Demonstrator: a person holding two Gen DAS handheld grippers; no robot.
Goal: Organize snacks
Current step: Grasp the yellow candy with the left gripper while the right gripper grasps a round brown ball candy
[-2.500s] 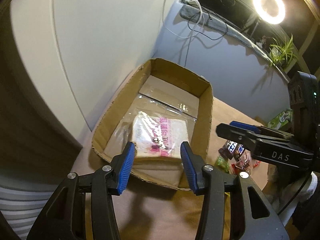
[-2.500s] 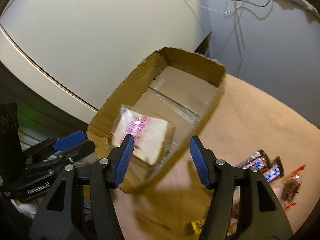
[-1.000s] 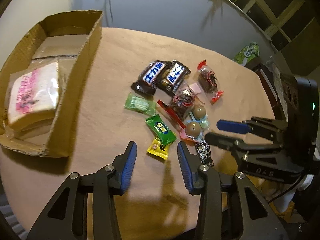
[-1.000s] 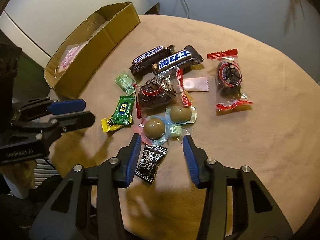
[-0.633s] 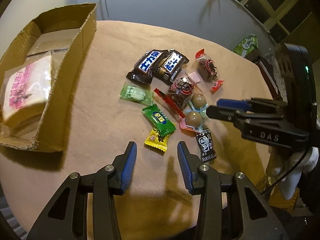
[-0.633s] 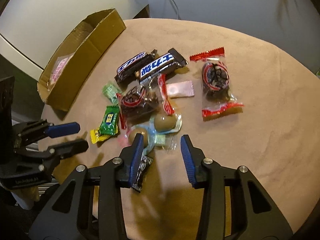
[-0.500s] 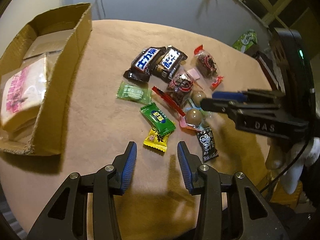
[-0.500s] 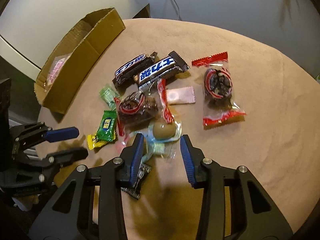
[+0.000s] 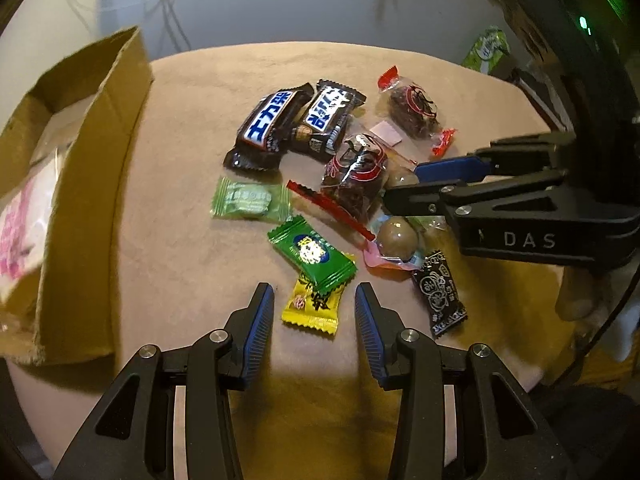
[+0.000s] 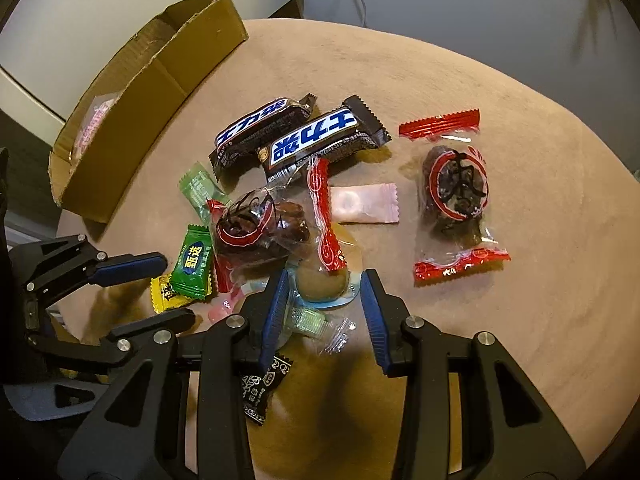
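two open claws: the left gripper straddles a yellow candy, the right gripper a chocolate ball; overlapping wrappers may drag neighbours along.

cardboard box set at table left edge | snack pile lain right of it | two chocolate bars placed farthest back

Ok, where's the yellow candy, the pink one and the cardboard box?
yellow candy (image 9: 310,305): left wrist view, middle of its wrapper.
pink candy (image 10: 362,203): right wrist view, middle of its wrapper.
cardboard box (image 10: 148,92): right wrist view, its outer side wall.
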